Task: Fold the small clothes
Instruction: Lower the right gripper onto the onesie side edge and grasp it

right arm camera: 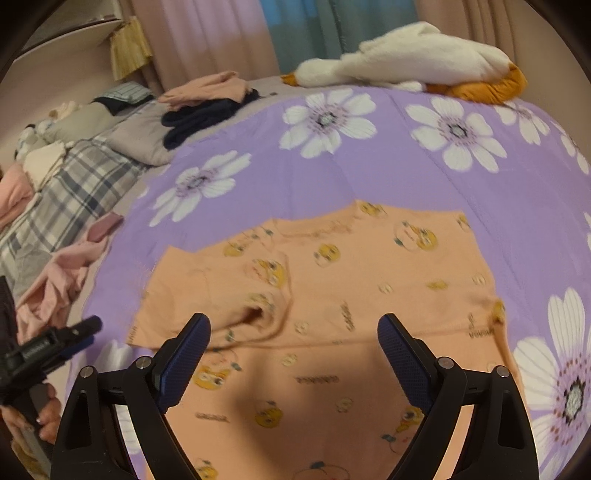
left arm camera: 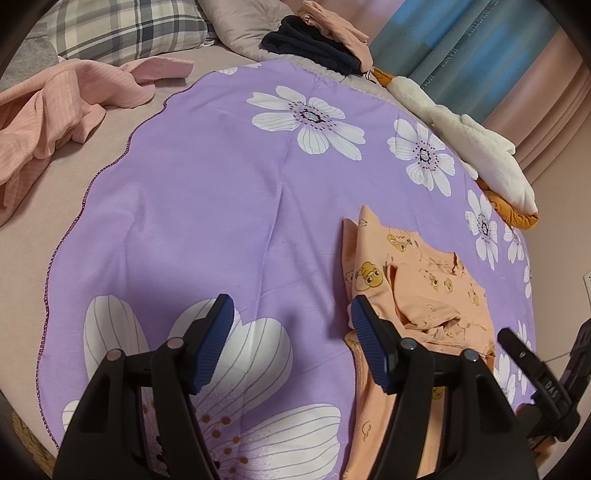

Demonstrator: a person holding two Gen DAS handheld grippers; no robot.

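Note:
A peach child's garment (right arm camera: 332, 280) printed with yellow cartoon figures lies spread on a purple flowered blanket (right arm camera: 480, 206), one sleeve folded in over its middle. My right gripper (right arm camera: 293, 318) hovers above its near part, open, with nothing pressed between the pads. In the left wrist view the same garment (left arm camera: 424, 288) lies bunched at the lower right. My left gripper (left arm camera: 291, 301) stands open over bare blanket (left arm camera: 207, 192), its right finger (left arm camera: 369, 343) at the garment's left edge. A hand (right arm camera: 48, 410) holds the left gripper's handle at the lower left of the right wrist view.
A rumpled pink striped garment (left arm camera: 55, 110) lies left of the blanket beside a plaid pillow (left arm camera: 122, 29). Folded navy and peach clothes (left arm camera: 314, 40) are stacked at the back. A white plush goose (left arm camera: 476, 147) lies along the right edge, before curtains (left arm camera: 461, 55).

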